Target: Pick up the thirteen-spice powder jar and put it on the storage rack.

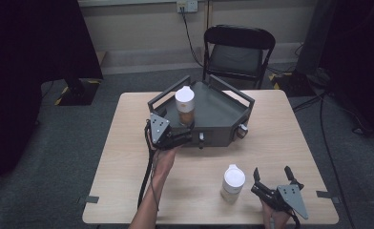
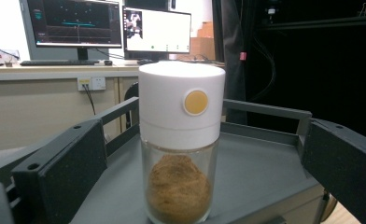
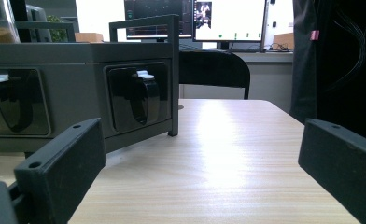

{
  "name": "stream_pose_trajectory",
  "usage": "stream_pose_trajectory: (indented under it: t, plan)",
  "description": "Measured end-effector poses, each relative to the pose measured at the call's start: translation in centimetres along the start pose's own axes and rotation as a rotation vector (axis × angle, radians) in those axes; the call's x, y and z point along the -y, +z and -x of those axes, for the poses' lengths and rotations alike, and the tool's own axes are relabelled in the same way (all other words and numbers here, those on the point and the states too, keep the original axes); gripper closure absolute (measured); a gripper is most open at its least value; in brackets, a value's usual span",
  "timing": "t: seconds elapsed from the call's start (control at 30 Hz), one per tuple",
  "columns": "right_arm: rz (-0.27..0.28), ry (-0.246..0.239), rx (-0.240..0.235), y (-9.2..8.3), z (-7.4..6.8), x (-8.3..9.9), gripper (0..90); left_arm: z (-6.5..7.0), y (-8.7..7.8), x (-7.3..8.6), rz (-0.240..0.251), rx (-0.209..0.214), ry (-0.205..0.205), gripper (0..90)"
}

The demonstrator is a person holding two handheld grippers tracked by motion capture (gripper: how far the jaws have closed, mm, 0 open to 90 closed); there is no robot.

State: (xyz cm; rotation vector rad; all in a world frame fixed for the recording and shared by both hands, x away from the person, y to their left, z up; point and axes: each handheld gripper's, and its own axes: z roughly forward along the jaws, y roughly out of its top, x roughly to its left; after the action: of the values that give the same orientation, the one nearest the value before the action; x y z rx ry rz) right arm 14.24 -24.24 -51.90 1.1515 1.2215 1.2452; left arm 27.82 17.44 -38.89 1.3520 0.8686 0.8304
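High view shows the left tool (image 1: pixel 187 136), jaws apart, just short of the upright spice jar (image 1: pixel 185 106) in the grey tray (image 1: pixel 223 112), while the right tool (image 1: pixel 272 179) rests open on the bench (image 1: pixel 128 143).

The near half of the table (image 1: pixel 194 191) is left mostly open; free passage is offered between the grey tray (image 1: pixel 223 112) at 12 o'clock and the near edge. One white-capped jar (image 1: pixel 233 182) is stood at 5 o'clock, just beside the right gripper (image 1: pixel 272 180), so that lane is narrowed. Entry into the tray is barred by raised rails on its sides. Inside, at 11 o'clock, a second jar (image 2: pixel 180 140) is framed by the spread jaws of the left gripper (image 1: pixel 185 138); the rest of the tray floor is unobstructed.
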Motion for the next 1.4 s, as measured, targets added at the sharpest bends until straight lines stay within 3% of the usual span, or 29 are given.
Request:
stream_pose_trajectory:
  t: [0.33, 0.5, 0.7, 1.03, 1.4]
  plan:
    - [-0.002, 0.000, 0.001, 0.0, 0.0, 0.0, 0.0, 0.2, -2.8, 1.4, 0.033, -0.014, -0.014, 0.0]
    - [-0.003, -0.002, 0.000, 0.0, 0.0, -0.1, 0.0, 0.3, -3.5, 2.6, 0.025, -0.017, -0.033, 0.0]
    - [-0.002, -0.001, 0.002, 0.0, -0.1, 0.0, 0.0, 0.5, -4.5, 2.9, 0.025, -0.002, -0.027, 0.0]
    - [-0.003, -0.001, 0.003, 0.0, -0.1, -0.1, 0.0, 1.0, -6.3, 3.7, 0.052, -0.041, -0.006, 0.0]
    - [-0.004, -0.001, 0.003, 0.0, -0.1, -0.1, 0.0, 1.1, -7.8, 5.3, 0.059, -0.045, -0.009, 0.0]
